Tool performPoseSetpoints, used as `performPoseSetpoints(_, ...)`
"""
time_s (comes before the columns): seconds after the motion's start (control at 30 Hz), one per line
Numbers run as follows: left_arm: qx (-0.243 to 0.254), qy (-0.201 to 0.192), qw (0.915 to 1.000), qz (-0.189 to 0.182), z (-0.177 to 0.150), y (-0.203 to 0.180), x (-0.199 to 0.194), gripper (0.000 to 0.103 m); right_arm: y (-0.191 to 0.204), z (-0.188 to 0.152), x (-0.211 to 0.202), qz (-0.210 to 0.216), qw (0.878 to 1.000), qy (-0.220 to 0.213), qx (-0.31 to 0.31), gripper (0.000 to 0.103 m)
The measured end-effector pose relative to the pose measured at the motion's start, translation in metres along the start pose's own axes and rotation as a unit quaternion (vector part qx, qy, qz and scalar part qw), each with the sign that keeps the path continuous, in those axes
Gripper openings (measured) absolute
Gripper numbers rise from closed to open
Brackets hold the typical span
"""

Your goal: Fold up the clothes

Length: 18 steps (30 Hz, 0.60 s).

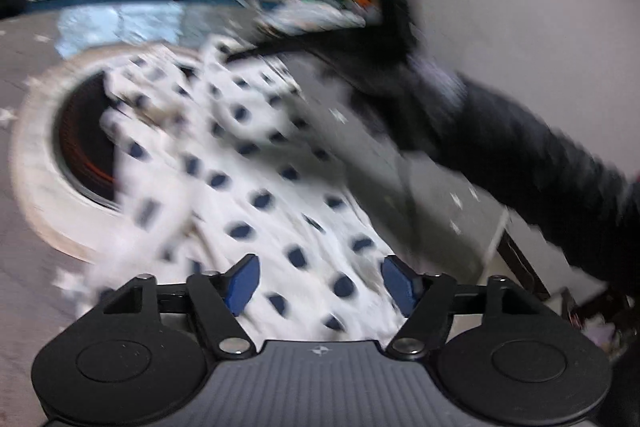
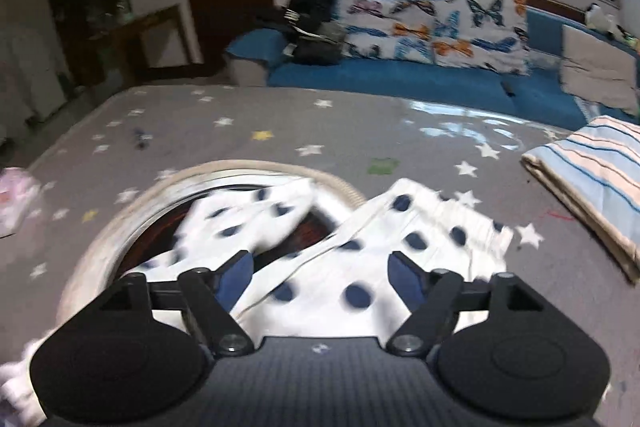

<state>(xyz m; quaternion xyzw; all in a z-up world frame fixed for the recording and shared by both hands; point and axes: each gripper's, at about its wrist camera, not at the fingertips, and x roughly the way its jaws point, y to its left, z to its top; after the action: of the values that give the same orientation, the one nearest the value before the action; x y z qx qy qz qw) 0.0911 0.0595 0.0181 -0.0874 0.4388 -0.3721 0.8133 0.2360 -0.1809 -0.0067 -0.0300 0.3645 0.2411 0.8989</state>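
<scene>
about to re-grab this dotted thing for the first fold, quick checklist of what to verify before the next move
1. Left gripper jaws open, nothing pinched: ok.
2. Right gripper jaws open, nothing pinched: ok.
3. Polka-dot garment lying flat: not ok, it is rumpled.
4. Garment clear of the round basket: not ok, one part drapes over its rim.
5. Folded striped cloth apart from the garment: ok.
6. Sharp view for picking an edge: not ok in the left wrist view, blurred.

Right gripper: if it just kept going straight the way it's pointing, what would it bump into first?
Probably the polka-dot garment, which lies right ahead between the open right gripper fingers, draped over the basket rim.
</scene>
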Motion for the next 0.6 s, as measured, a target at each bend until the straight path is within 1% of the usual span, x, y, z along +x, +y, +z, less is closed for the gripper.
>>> performPoseSetpoints(0.03, -0.012, -0.01, 0.9999, 0.003, 0.004, 0.005, -0.006, 0.081, 0.004, -0.004, -0.011, 0.005, 1.0, -0.01, 0.002, 0.084)
performPoseSetpoints(0.07, -0.021, -0.02, 0.9995, 0.01, 0.008, 0.01, -0.012, 0.084, 0.007, -0.008, -0.021, 0.008, 1.0, -0.02, 0.005, 0.089)
performPoseSetpoints(0.1, -0.022, -0.033, 0.999, 0.021, 0.013, 0.015, -0.016, 0.085, 0.01, -0.015, -0.033, 0.007, 0.999, -0.035, 0.011, 0.096)
performPoseSetpoints(0.17, -0.023, -0.056, 0.9973, 0.042, 0.021, 0.022, -0.024, 0.094, 0.017, -0.03, -0.06, 0.0, 0.997, -0.069, 0.027, 0.103)
performPoseSetpoints(0.2, -0.026, -0.068, 0.9962, 0.048, 0.024, 0.026, -0.03, 0.096, 0.021, -0.038, -0.074, -0.003, 0.996, -0.086, 0.035, 0.103)
performPoseSetpoints(0.23, -0.027, -0.079, 0.9952, 0.051, 0.028, 0.03, -0.034, 0.101, 0.023, -0.045, -0.082, -0.006, 0.994, -0.099, 0.044, 0.103)
performPoseSetpoints(0.3, -0.025, -0.1, 0.9926, 0.065, 0.034, 0.035, -0.037, 0.103, 0.024, -0.06, -0.093, -0.015, 0.99, -0.115, 0.074, 0.103)
performPoseSetpoints(0.37, -0.025, -0.111, 0.9898, 0.086, 0.044, 0.042, -0.034, 0.103, 0.019, -0.071, -0.092, -0.025, 0.988, -0.105, 0.106, 0.103)
performPoseSetpoints(0.43, -0.029, -0.112, 0.9875, 0.106, 0.056, 0.052, -0.028, 0.103, 0.015, -0.077, -0.084, -0.021, 0.989, -0.089, 0.113, 0.103)
performPoseSetpoints(0.53, -0.05, -0.105, 0.9832, 0.14, 0.074, 0.071, -0.014, 0.103, 0.016, -0.082, -0.078, -0.017, 0.991, -0.081, 0.109, 0.103)
performPoseSetpoints(0.6, -0.069, -0.093, 0.9789, 0.168, 0.087, 0.086, 0.001, 0.103, 0.021, -0.083, -0.071, -0.007, 0.994, -0.064, 0.091, 0.103)
